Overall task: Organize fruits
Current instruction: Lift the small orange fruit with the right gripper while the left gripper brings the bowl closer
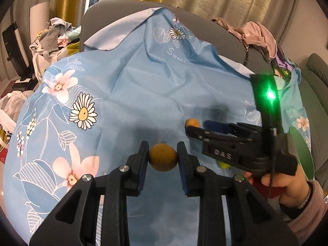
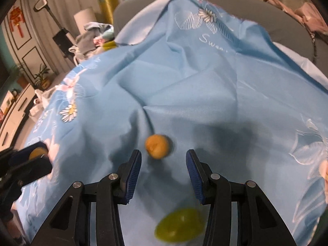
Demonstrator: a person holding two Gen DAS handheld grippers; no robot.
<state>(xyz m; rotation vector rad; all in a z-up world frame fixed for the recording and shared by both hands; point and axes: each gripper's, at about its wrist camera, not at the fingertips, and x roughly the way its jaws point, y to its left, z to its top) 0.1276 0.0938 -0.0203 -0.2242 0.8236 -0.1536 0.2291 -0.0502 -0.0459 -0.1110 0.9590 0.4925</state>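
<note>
My left gripper is shut on a small round brown-yellow fruit and holds it above the blue floral cloth. In the right wrist view the same gripper shows at the left edge with that fruit between its pads. My right gripper is open and empty, just behind a second small orange-yellow fruit lying on the cloth; this fruit also shows beside the right gripper in the left wrist view. A yellow-green fruit lies below the right gripper, blurred.
The cloth covers a grey sofa. A pink garment lies on the sofa back at the right. A pile of clothes sits at the left. A green plate is partly hidden behind the right hand.
</note>
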